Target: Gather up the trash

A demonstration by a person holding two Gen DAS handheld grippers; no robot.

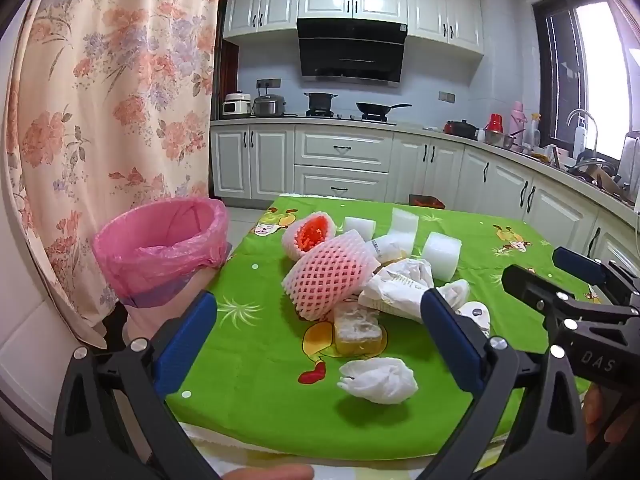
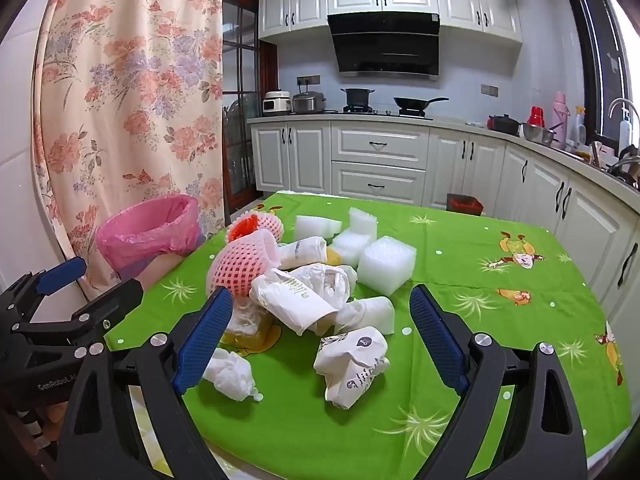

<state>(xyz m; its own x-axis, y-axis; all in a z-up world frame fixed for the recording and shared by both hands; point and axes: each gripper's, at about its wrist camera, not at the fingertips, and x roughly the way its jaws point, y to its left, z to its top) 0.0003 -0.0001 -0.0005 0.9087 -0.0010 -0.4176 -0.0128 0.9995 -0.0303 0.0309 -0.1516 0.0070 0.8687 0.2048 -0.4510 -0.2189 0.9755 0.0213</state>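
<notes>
White tissue wad [image 1: 378, 380] lies nearest; with both the left gripper [image 1: 320, 344] and right gripper [image 2: 320, 336] empty and spread wide, either pinches it, then carries toward ten o'clock to the pink-lined bin [image 1: 160, 248].

Left tongs [image 1: 320, 336] and right tongs [image 2: 320, 332] agape, tilted downward

My blue-padded left claw finger [image 1: 452, 344] covers part of the crumpled white paper wrapper [image 1: 394, 290], and the print on it's too tiny to read, lower right.
</notes>
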